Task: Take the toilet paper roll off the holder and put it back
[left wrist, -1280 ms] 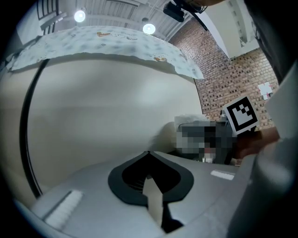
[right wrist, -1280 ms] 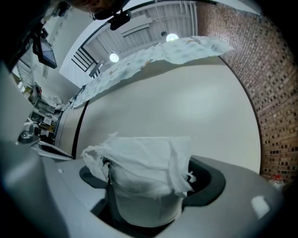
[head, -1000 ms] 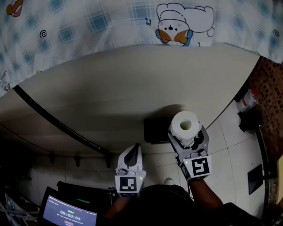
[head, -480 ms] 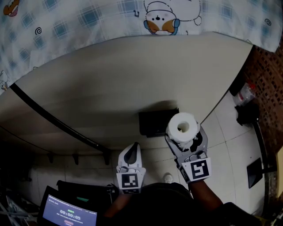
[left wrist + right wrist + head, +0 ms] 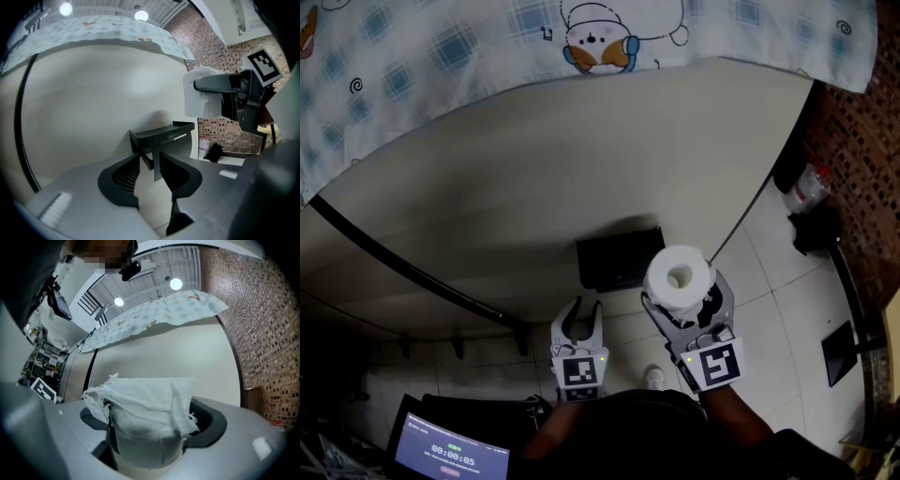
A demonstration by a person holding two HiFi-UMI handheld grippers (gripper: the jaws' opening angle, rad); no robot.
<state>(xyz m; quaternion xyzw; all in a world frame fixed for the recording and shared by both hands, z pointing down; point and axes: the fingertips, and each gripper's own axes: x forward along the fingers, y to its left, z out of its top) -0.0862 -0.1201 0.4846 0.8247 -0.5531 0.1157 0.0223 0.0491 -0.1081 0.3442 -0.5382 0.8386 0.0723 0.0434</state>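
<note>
**LEFT JAWS OPENED; ROLL OFF HOLDER**

Left gripper (image 5: 579,321): jaws have just opened wide, nothing between them, aimed at the black holder (image 5: 619,259) on the wall; holder bare; toilet paper roll (image 5: 678,275) just right of the holder, clamped upright in the right gripper (image 5: 684,298), grip unchanged from a second ago; judgement: removal is done, and the left gripper probably readies to steady the holder for refitting.
</note>
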